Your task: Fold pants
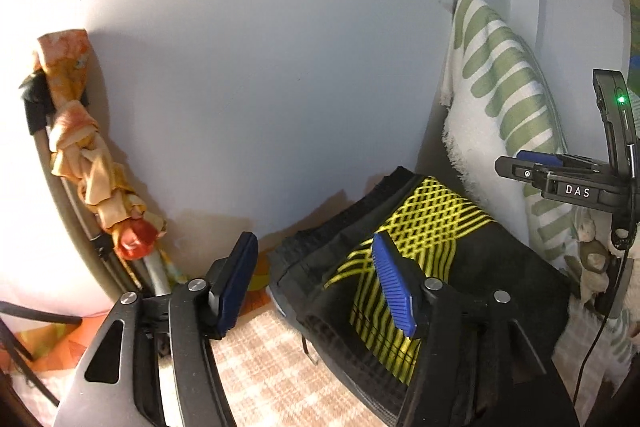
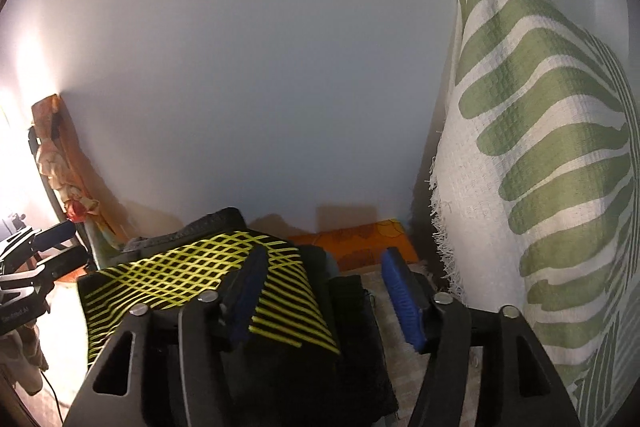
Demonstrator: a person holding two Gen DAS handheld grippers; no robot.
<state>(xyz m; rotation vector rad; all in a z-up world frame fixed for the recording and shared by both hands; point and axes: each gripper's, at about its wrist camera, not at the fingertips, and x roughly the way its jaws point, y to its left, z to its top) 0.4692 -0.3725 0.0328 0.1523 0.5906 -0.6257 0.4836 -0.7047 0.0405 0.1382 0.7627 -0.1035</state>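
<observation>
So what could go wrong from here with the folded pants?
1. Both grippers, left and right, are open and grip nothing, so the bulky pants may spring open.
2. The cushion leans close beside the pants and could tip onto them.

Home bedroom: checked bedsheet (image 1: 256, 355), green-striped pillow (image 2: 540, 155), white wall (image 1: 260, 47).

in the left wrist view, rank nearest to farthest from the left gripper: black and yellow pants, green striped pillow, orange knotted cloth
1. black and yellow pants, right under the left gripper, its right finger over them
2. orange knotted cloth, far left by the wall
3. green striped pillow, far right; too close to call against the cloth
</observation>
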